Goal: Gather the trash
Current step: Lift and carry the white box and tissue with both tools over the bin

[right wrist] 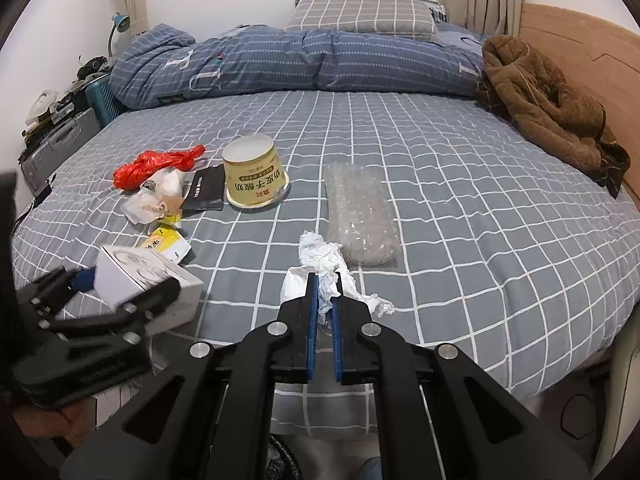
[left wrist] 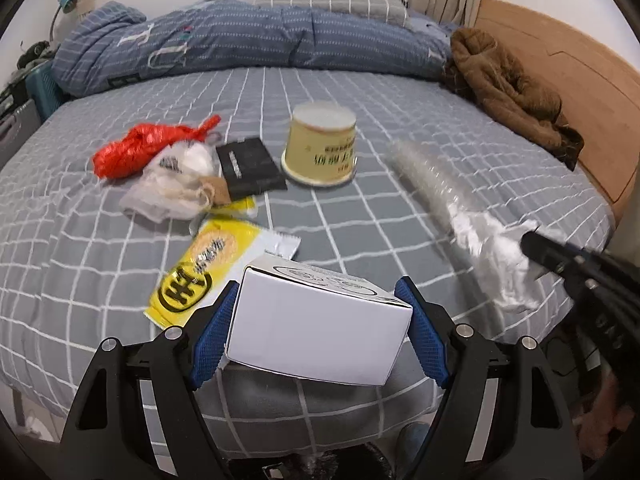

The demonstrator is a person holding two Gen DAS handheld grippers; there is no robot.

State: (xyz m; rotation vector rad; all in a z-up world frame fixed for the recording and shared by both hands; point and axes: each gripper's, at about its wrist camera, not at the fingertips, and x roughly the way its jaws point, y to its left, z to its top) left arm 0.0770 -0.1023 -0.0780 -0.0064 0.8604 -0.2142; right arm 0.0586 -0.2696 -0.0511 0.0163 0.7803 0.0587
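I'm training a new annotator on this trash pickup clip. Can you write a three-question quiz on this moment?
1. True or false: the left gripper holds the white box.
2. What does the right gripper pinch? A) red bag B) crumpled white paper C) bubble wrap
3. How does the yellow tub stand on the bed?

Key: 1 true. 2 B, the crumpled white paper. 3 Upside down.
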